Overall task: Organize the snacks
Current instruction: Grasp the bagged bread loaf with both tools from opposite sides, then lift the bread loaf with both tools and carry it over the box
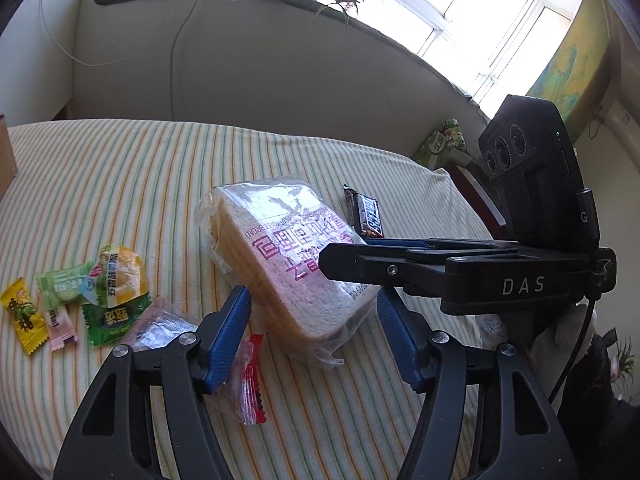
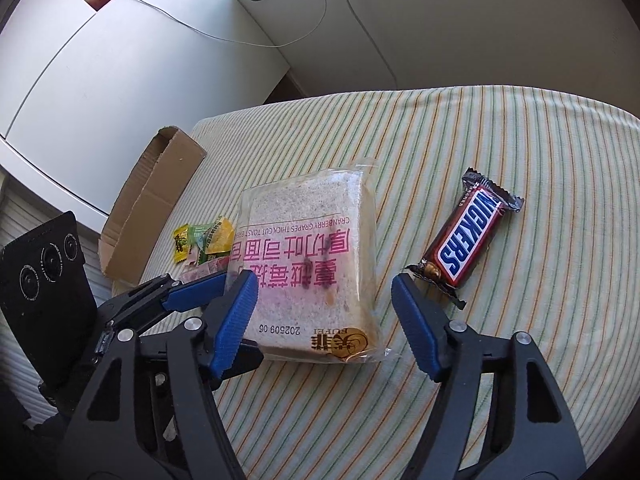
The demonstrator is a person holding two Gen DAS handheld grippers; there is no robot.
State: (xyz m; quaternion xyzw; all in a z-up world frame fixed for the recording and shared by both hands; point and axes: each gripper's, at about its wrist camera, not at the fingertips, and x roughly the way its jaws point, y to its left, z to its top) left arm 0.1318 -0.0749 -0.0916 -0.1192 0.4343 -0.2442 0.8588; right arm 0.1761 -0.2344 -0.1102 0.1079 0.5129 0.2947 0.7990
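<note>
A bag of sliced toast bread (image 1: 280, 252) with pink print lies on the striped cloth, also in the right wrist view (image 2: 316, 264). A Snickers bar (image 2: 466, 236) lies right of it, seen behind the bread in the left wrist view (image 1: 366, 216). Several small candy packets (image 1: 92, 304) lie left of the bread. My left gripper (image 1: 314, 340) is open, its jaws on either side of the bread's near corner. My right gripper (image 2: 324, 320) is open over the bread's near edge; its body shows in the left wrist view (image 1: 460, 276).
An open cardboard box (image 2: 148, 204) sits at the table's far left edge. A red-ended clear wrapper (image 1: 250, 380) lies near my left finger. A white cabinet (image 2: 100, 92) and a wall with cables stand behind. A green packet (image 1: 440, 144) is past the table's right edge.
</note>
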